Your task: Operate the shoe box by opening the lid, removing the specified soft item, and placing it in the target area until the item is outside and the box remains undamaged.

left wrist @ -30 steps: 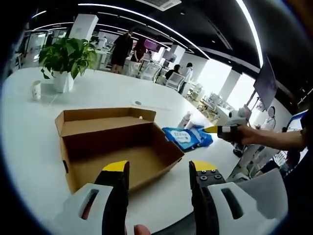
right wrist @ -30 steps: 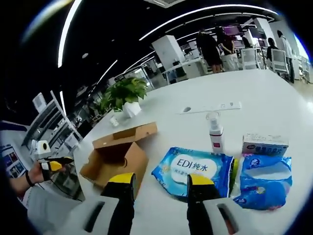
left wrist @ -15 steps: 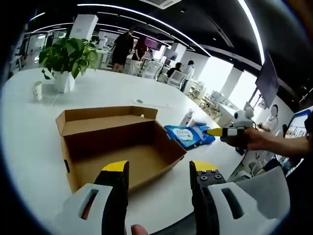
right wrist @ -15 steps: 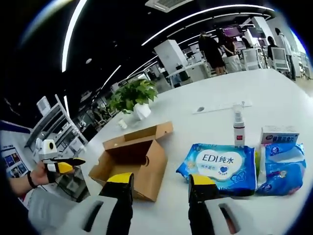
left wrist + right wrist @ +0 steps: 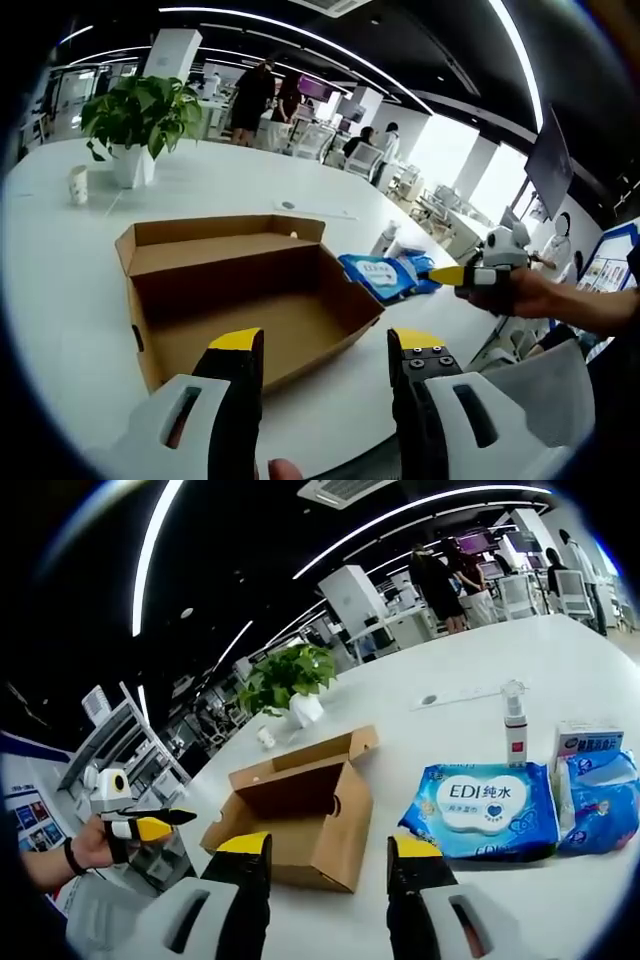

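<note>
Brown cardboard shoe box (image 5: 240,295) sits open and empty on the white table (image 5: 60,290). The blue wipes pack (image 5: 483,810) lies just right of it. Both grippers (image 5: 325,350) (image 5: 325,845) hang open, holding nothing. A careless bump could dent the box.

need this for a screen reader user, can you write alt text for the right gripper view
An open, empty-looking cardboard shoe box sits on a white table, with blue wet-wipe packs beside it. The right gripper has its jaws apart near the box.
</note>
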`<control>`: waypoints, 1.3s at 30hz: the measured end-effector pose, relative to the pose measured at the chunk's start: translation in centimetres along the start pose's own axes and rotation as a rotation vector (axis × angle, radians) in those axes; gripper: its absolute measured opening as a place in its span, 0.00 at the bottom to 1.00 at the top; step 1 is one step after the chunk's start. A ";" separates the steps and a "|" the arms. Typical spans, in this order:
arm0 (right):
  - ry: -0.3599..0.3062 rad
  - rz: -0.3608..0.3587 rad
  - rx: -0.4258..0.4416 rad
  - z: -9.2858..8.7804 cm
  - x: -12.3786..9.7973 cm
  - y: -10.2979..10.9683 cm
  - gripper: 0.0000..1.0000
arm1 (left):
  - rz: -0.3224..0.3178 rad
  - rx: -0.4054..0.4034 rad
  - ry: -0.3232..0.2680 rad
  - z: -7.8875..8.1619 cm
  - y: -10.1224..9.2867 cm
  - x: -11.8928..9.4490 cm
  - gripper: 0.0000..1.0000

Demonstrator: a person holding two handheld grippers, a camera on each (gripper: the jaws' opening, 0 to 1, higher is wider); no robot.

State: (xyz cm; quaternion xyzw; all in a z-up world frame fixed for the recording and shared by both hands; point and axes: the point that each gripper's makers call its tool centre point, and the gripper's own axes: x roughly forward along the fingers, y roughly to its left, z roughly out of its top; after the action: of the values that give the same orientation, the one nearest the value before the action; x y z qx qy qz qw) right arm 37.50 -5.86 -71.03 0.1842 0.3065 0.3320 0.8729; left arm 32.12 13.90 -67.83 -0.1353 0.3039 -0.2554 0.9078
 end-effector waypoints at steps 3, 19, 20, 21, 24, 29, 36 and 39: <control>0.016 -0.002 -0.012 -0.7 0.2 0.5 0.44 | 0.002 0.005 0.004 -0.1 0.0 0.0 0.51; 0.046 -0.007 -0.055 -2.1 1.1 1.1 0.45 | 0.007 0.008 0.006 -0.1 0.2 0.0 0.51; 0.046 -0.006 -0.057 -2.2 1.1 1.2 0.45 | 0.008 0.007 0.006 -0.1 0.2 0.0 0.51; 0.046 -0.006 -0.059 -2.3 1.1 1.3 0.45 | 0.008 0.007 0.006 -0.1 0.2 0.0 0.51; 0.048 -0.006 -0.062 -2.5 1.3 1.4 0.45 | 0.008 0.008 0.007 -0.2 0.2 0.0 0.51; 0.054 -0.007 -0.064 -3.1 1.4 1.7 0.45 | 0.009 0.007 0.011 -0.2 0.3 0.1 0.51; 0.060 -0.008 -0.063 -3.8 1.5 1.9 0.45 | 0.019 -0.003 0.015 -0.3 0.6 0.1 0.50; 0.063 -0.009 -0.066 -4.1 1.5 2.2 0.45 | 0.025 -0.007 0.021 -0.5 0.8 0.1 0.49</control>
State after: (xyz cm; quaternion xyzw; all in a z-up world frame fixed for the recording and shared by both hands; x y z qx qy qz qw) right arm 34.68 -2.78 -73.56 0.1432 0.3236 0.3439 0.8698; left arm 32.21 14.44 -68.56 -0.1318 0.3160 -0.2443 0.9073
